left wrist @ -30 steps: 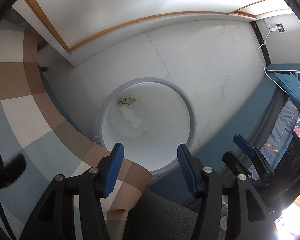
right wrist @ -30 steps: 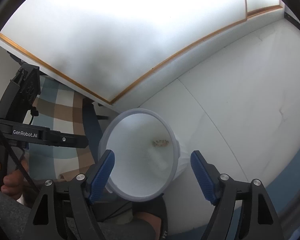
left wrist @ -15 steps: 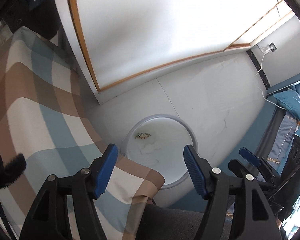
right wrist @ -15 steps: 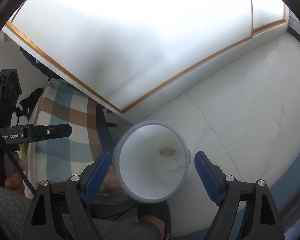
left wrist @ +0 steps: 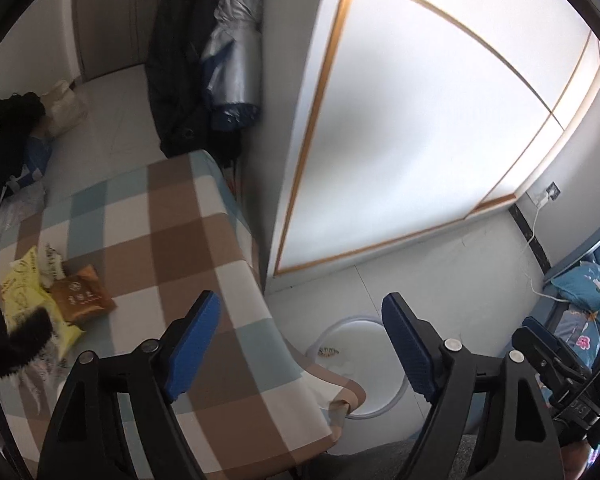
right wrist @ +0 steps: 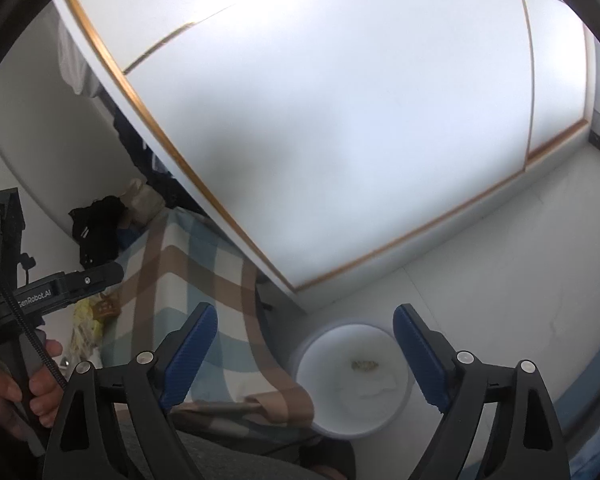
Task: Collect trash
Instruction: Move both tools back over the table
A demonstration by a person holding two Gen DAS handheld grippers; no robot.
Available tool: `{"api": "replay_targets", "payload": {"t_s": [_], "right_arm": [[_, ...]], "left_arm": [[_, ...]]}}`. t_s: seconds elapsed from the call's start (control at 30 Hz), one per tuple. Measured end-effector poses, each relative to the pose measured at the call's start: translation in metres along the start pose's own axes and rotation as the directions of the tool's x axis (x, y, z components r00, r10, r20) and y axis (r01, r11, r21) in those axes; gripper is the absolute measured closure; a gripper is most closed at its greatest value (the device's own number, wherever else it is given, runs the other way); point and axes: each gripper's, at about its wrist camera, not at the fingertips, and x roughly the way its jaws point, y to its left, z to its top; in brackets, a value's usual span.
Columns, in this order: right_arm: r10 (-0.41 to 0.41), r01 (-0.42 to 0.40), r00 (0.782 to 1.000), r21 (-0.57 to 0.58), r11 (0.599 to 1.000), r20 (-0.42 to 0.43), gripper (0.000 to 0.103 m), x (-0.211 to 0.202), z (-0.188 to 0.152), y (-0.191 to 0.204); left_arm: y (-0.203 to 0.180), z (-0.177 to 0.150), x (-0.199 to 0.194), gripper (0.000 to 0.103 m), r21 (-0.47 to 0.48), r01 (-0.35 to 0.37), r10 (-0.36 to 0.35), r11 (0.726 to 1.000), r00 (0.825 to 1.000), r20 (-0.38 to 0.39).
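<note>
A white trash bin (left wrist: 360, 364) stands on the floor beside the table corner, with a small wrapper and white paper inside; it also shows in the right wrist view (right wrist: 352, 380). On the checked tablecloth (left wrist: 148, 240) lie a yellow packet (left wrist: 24, 300) and a brown snack packet (left wrist: 80, 300) at the left. My left gripper (left wrist: 300, 344) is open and empty, high above the table edge. My right gripper (right wrist: 304, 360) is open and empty, above the bin and table corner. The left gripper's body (right wrist: 28, 292) shows in the right wrist view.
A white wardrobe with gold trim (left wrist: 400, 120) stands behind the bin. Dark coats and a silver umbrella (left wrist: 228, 60) hang at the table's far end. Black clothes and a bag (left wrist: 16, 128) lie at far left. A blue bed (left wrist: 580, 296) is at the right.
Both grippers have lifted and tilted away from the bin, which now looks smaller. The left view has swung left onto the table, bringing the packets into sight. Both jaws stay open.
</note>
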Motion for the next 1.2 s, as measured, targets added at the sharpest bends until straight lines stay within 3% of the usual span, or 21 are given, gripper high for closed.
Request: {"api": "replay_targets", "payload": {"t_s": [0.1,0.2,0.4,0.57,0.9,1.2], "right_arm": [[0.029,-0.026,0.998,-0.057,0.998,0.051,0.010,-0.016,0.011,0.036],[0.067,-0.057,0.994,-0.106,0.993,0.089,0.010,-0.028,0.018,0.070],[0.217,-0.192,0.965,-0.166,0.967,0.150,0.008,-0.056,0.025,0.144],[0.301,-0.255,0.942,-0.265,0.930,0.151,0.004,-0.057,0.016,0.203],[0.405,-0.384,0.914,-0.311,0.870,0.006,0.004,0.002,-0.021,0.292],[0.389,-0.407,0.913,-0.353,0.842,-0.124,0.004,0.054,-0.051,0.341]], "left_arm": [[0.023,-0.003,-0.028,0.020,-0.015,-0.060,0.061,0.998,0.994,0.092],[0.045,-0.002,-0.054,0.016,-0.045,-0.140,0.146,0.989,0.976,0.162],[0.094,-0.012,-0.103,0.014,-0.156,-0.171,0.205,0.973,0.949,0.240],[0.125,-0.025,-0.129,0.014,-0.233,-0.194,0.251,0.953,0.935,0.250],[0.204,-0.057,-0.158,0.014,-0.323,-0.267,0.357,0.908,0.897,0.262],[0.254,-0.083,-0.156,0.014,-0.384,-0.260,0.360,0.886,0.908,0.216]]}}
